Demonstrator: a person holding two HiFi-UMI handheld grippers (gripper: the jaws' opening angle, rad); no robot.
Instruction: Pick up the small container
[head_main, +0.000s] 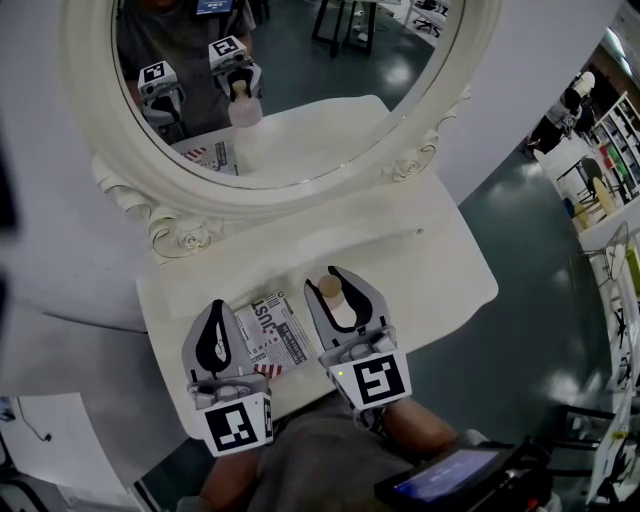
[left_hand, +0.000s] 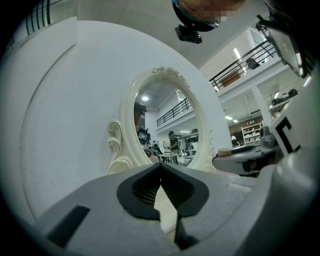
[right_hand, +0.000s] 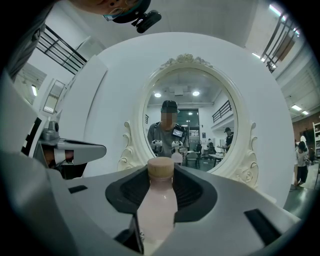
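Observation:
The small container (head_main: 331, 288) is a pale pink bottle with a tan cap. It stands upright between the jaws of my right gripper (head_main: 333, 281), which is shut on it over the white vanity table (head_main: 440, 270). The right gripper view shows the bottle (right_hand: 159, 200) squeezed between the dark pads, with its cap at the tips of the right gripper (right_hand: 160, 172). My left gripper (head_main: 216, 305) hangs to the left over a printed booklet (head_main: 275, 330). In the left gripper view, the left gripper (left_hand: 160, 165) is shut and holds nothing.
A large oval mirror (head_main: 290, 90) in an ornate white frame stands at the back of the table and reflects both grippers and the bottle. The table's front and right edges drop to a dark floor. A dark screen device (head_main: 450, 482) sits at the bottom.

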